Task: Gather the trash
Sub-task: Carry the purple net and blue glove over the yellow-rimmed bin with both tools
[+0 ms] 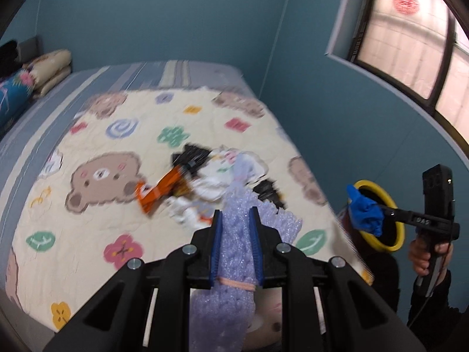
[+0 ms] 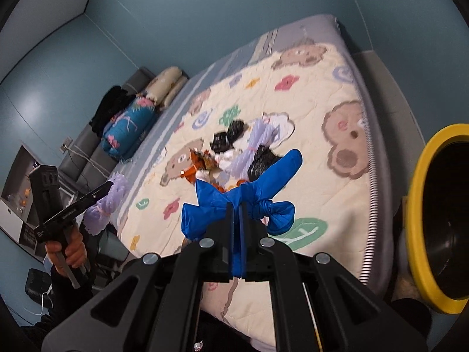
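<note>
A: From the left wrist view, what is held and how is it expected to handle?

B: The left hand-held gripper (image 1: 236,217) is seen clamped on a lilac foam wrap (image 1: 234,252), bound by a thin pink band near the base of the jaws. It is judged to be very light, soft and springy; a hold at the banded waist would be the firmest, since the loose ends can be expected to flop. More trash is left on the bed (image 1: 96,223): an orange wrapper (image 1: 158,190), white crumpled pieces and black scraps, all judged thin and light, best pinched at a raised fold.

A: What is poorly shown there?

B: The trash pile (image 1: 211,176) is smeared by motion, so single pieces can hardly be told apart. The foam's lower end is cut off by the frame, and the yellow-rimmed bin (image 1: 381,214) is partly hidden behind the mattress edge.

A: And the right wrist view?

B: The right hand-held gripper (image 2: 236,205) is seen shut on a knotted blue bag (image 2: 263,193), possibly a glove; it is gripped just beside the knot, and it is judged limp and slippery. The bin (image 2: 422,228) is near on the right, cut off by the frame; its contents cannot be made out.
</note>
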`<move>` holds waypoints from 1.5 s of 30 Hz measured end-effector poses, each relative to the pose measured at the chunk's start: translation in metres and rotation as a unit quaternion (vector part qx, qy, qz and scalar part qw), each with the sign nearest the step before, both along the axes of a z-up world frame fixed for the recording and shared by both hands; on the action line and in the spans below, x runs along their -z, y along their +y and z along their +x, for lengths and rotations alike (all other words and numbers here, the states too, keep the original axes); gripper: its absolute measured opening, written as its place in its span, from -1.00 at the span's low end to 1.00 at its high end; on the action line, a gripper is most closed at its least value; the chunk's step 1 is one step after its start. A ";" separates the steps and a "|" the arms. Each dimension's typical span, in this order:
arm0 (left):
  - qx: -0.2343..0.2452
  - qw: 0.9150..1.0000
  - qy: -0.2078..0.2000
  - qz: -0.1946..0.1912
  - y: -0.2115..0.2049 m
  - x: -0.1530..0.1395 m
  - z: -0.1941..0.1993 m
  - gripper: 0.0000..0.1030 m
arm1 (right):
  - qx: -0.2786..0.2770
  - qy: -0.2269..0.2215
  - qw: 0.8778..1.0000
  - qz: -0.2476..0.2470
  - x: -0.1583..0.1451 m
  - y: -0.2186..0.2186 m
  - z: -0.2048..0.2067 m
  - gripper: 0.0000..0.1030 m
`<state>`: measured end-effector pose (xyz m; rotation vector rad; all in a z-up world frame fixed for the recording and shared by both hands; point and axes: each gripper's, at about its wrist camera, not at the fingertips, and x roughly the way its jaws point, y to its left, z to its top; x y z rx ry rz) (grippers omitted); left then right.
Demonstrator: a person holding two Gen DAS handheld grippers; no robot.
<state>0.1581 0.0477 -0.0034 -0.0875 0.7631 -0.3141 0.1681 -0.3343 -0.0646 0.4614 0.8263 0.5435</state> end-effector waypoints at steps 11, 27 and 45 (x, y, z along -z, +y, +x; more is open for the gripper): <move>0.068 0.997 -0.039 -0.002 -0.104 -0.033 0.009 -0.66 | 0.061 -0.045 0.997 0.000 -0.031 -0.068 -0.022 -0.94; 0.164 0.986 -0.036 -0.023 -0.225 -0.022 0.033 -0.66 | 0.186 -0.073 0.980 -0.009 -0.056 -0.175 -0.045 -0.94; 0.218 0.975 0.015 -0.048 -0.356 0.033 0.069 -0.66 | 0.280 -0.059 0.958 -0.030 -0.032 -0.260 -0.031 -0.94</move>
